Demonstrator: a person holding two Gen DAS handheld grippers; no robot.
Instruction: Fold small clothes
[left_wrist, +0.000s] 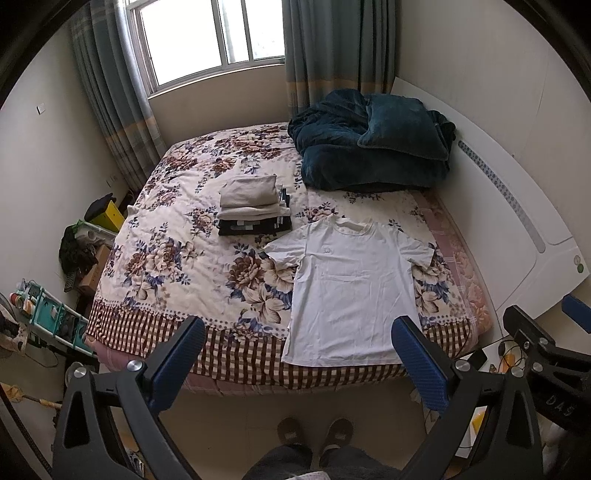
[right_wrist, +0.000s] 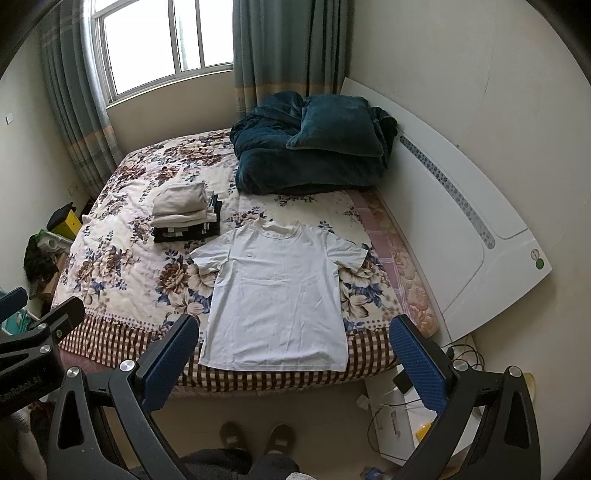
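A white short-sleeved T-shirt (left_wrist: 351, 288) (right_wrist: 279, 291) lies spread flat on the floral bed cover (left_wrist: 177, 258) (right_wrist: 122, 266), hem toward the near edge, collar away. Behind its left sleeve stands a stack of folded clothes (left_wrist: 253, 206) (right_wrist: 186, 214), beige on top and dark at the bottom. My left gripper (left_wrist: 299, 332) hangs open above the bed's near edge, holding nothing. My right gripper (right_wrist: 293, 332) is open too, its blue pads (right_wrist: 417, 362) wide apart on either side of the shirt's hem, well above it. Each gripper shows at the edge of the other's view.
A dark teal blanket and pillow (left_wrist: 373, 144) (right_wrist: 314, 147) are heaped at the back right by the white headboard (left_wrist: 517, 206). A person's slippered feet (left_wrist: 314, 432) stand on the floor before the bed. Clutter and a shelf (left_wrist: 48, 314) fill the left side; a white nightstand with cables (right_wrist: 402, 413) is at right.
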